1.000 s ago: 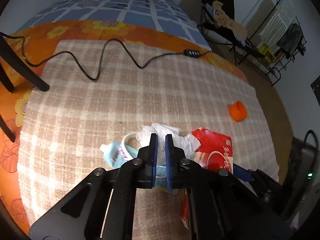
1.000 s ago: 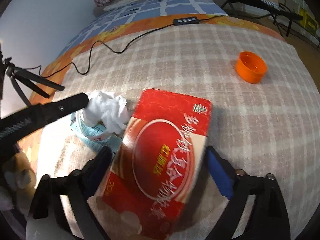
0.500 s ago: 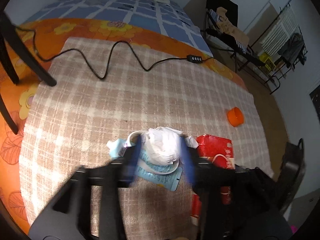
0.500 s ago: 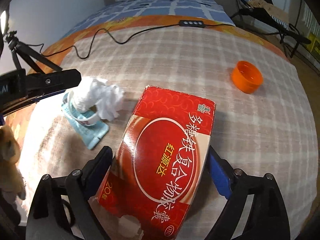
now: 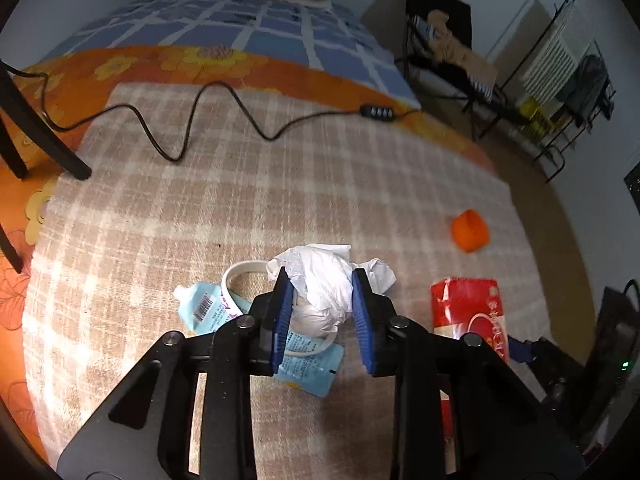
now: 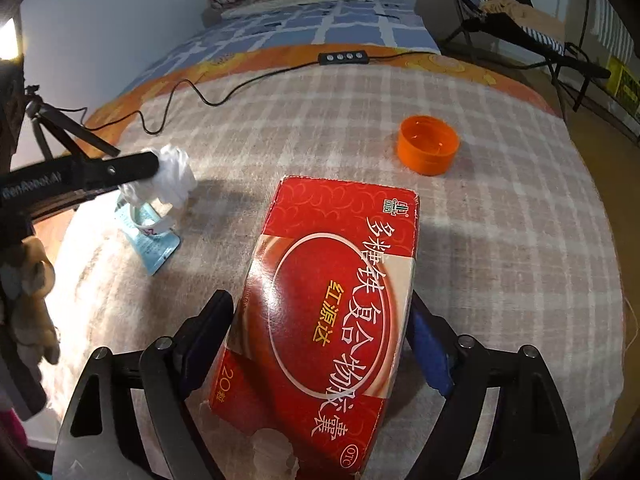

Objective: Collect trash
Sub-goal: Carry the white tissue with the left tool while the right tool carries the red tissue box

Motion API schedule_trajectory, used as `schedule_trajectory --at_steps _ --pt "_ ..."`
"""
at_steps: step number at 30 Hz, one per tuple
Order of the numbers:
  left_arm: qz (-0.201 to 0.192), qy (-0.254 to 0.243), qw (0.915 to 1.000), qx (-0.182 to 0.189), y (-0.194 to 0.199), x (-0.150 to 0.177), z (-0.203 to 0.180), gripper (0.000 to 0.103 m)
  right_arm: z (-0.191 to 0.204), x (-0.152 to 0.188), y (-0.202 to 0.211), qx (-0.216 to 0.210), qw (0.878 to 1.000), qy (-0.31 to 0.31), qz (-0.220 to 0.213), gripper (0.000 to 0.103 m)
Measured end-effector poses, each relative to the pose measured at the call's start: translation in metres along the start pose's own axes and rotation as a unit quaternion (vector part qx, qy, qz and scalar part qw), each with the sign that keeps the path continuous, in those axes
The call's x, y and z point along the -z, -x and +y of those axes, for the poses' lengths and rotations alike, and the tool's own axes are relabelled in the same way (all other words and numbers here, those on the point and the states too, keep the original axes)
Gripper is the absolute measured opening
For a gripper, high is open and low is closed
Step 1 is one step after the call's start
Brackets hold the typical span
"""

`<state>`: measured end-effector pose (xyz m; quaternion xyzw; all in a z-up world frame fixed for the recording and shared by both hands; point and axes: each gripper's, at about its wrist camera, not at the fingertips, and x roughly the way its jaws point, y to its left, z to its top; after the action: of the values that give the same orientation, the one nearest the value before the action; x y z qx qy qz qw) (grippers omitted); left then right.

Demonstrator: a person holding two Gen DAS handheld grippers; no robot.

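A crumpled white tissue (image 5: 322, 284) lies on a white ring (image 5: 240, 270) and a light blue pouch (image 5: 208, 308) on the checked blanket. My left gripper (image 5: 320, 292) has the tissue between its blue pads; the jaws are closing and both pads touch it. In the right wrist view the left gripper's finger (image 6: 132, 166) shows beside the tissue (image 6: 174, 172). My right gripper (image 6: 318, 308) has its jaws closing on a red cardboard box (image 6: 336, 280), one finger against each long side. The red box (image 5: 468, 308) also shows in the left wrist view.
An orange cap (image 6: 428, 150) lies further back on the right. A black cable with a controller (image 5: 376, 111) snakes across the far blanket. Tripod legs (image 5: 48, 144) stand at the left. A chair and a drying rack (image 5: 560, 92) are beyond the bed's right edge.
The left jaws went from shut above the tissue to spread around it, then narrowed onto it. The right gripper carried the red box to the right, away from the tissue.
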<state>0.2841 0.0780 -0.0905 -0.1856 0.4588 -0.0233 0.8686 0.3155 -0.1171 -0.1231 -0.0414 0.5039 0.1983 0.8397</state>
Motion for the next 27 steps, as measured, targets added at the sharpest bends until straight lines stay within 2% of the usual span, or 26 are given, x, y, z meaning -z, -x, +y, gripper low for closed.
schedule_trajectory --at_steps 5,9,16,27 --pt "-0.01 -0.003 0.9999 0.006 0.023 0.0 -0.006 0.028 -0.003 0.004 0.015 -0.011 1.0 -0.002 -0.011 0.083" --pt "-0.01 -0.024 0.9996 0.005 0.043 0.012 -0.018 0.028 -0.001 0.012 0.035 -0.018 1.0 0.006 -0.02 0.082" --pt "-0.011 -0.045 0.9989 0.001 0.082 0.045 -0.031 0.028 0.003 0.03 0.07 -0.031 0.999 0.021 -0.03 0.082" --pt "-0.021 -0.069 0.9973 -0.012 0.145 0.11 -0.05 0.028 0.012 0.081 0.128 -0.055 0.996 0.059 -0.033 0.082"
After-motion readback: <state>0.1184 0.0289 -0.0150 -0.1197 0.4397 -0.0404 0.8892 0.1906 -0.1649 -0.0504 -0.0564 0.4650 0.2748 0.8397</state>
